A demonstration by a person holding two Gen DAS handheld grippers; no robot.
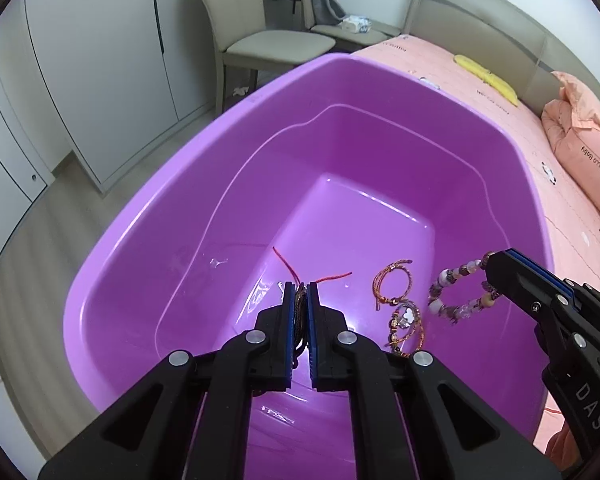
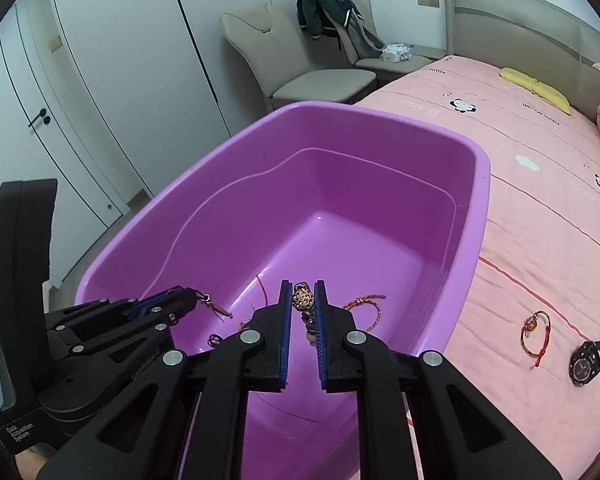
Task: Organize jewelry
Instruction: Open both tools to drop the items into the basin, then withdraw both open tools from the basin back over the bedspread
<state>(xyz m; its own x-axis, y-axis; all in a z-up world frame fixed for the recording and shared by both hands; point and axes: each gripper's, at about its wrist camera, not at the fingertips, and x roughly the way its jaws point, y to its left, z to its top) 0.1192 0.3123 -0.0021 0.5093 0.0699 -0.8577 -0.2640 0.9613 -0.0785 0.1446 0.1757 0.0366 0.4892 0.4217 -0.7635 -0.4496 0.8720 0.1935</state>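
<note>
Purple plastic tub [image 1: 188,184], set on a pink bed sheet [image 2: 540,240]; both grippers lowered over its near end.

Left gripper [image 1: 300,292]: clenched on a dark braided cord bracelet [image 1: 300,312], red cord ends [image 1: 288,264] trailing out past the tips toward 12 o'clock. Seen from the right wrist view at 9 o'clock [image 2: 188,296], with a small tassel end of the same bracelet dangling below the tips.

Right gripper [image 2: 303,296]: clamped on a beaded bracelet [image 2: 303,300], a perforated gold bead held between the blue pads. Full loop of pale and pink beads visible only in the left wrist view [image 1: 460,292], hanging from the tips at 3 o'clock [image 1: 488,264].

On the tub floor: woven orange string bracelets [image 1: 392,284] and, just nearer at 5 o'clock of them, a charm bracelet [image 1: 406,320]; clear in the left wrist view, mostly hidden behind the fingers in the right.

Shown by the right wrist view alone, on the sheet at 4 o'clock: a red cord bracelet with an amber bead [image 2: 534,332] and a black wristwatch [image 2: 584,366], near each other, outside the tub.

Background, both views: beige chair [image 1: 268,44], white wardrobe doors [image 2: 120,60], yellow cloth [image 1: 488,76] by the headboard.
</note>
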